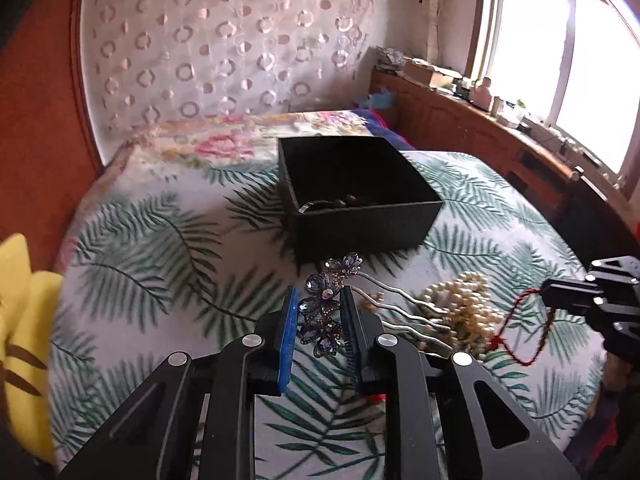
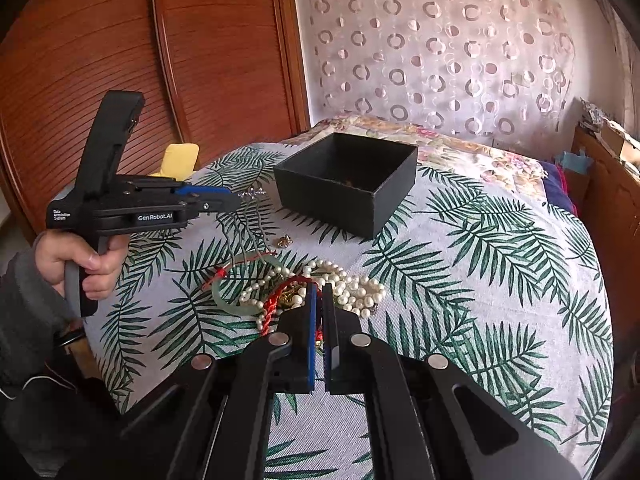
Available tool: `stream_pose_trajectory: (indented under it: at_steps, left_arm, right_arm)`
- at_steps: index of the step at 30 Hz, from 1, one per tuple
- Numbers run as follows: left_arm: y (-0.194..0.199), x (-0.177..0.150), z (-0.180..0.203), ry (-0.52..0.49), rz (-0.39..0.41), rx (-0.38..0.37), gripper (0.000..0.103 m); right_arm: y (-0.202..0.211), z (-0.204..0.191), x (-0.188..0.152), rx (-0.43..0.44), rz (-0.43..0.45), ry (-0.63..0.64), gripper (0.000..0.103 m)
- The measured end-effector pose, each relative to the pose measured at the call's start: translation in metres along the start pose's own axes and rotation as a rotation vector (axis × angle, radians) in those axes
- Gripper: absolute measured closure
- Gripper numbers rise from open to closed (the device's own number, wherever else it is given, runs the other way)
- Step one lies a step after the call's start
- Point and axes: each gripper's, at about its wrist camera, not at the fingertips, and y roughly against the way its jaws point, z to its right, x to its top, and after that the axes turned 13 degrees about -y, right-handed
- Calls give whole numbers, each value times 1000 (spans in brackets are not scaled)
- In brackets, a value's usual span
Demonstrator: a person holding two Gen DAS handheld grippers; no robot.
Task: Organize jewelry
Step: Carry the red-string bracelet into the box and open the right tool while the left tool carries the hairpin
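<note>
My left gripper (image 1: 319, 294) is shut on a purple jewelled flower hairpin (image 1: 322, 312); its wavy silver prongs (image 1: 404, 312) trail right. It is held above the leaf-print table, in front of an open black box (image 1: 360, 196) with some dark jewelry inside. My right gripper (image 2: 319, 286) is shut on a red cord (image 2: 294, 282) in the jewelry pile. It shows at the right edge of the left wrist view (image 1: 560, 294) with the red cord (image 1: 520, 328) hanging from it. The pile holds a pearl necklace (image 2: 352, 288), a green bangle (image 2: 224, 296) and a small gold piece (image 2: 285, 241).
The black box (image 2: 352, 184) stands mid-table on the leaf-print cloth (image 2: 480, 280). A yellow chair (image 1: 20, 300) is at the left. A wooden wardrobe (image 2: 200, 60) stands behind, and a wooden cabinet with clutter (image 1: 480, 120) under the window at right.
</note>
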Motion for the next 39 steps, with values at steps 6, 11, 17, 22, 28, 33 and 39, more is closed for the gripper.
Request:
stream_pose_trajectory:
  at_steps: [6,11,17,22,28,33,39]
  left_arm:
    - [2,3,-15,22,2,24,83]
    - [6,9,-20,36,23,27,83]
    - [7,20,-20,40,44,31,83]
    - [7,30,-20,40,59,33,83]
    - [6,39,-25,43,71,32,83]
    - [5,46,-28,38,73,32,83]
    - [-4,59,-36,44,69,43,83]
  right_arm:
    - [3,-2,9,-2,15,12,100]
    - [3,-5,23,-10,34,29,100]
    - [-6,-5,51,-35,65,43,100]
    - [-21,-2,83,-52,89,38,100]
    - [-42,4,114,-45,96,6,100]
    - [-67,7,126,-66,70,1,100]
    - [-97,12,127,-86,22,-14,100]
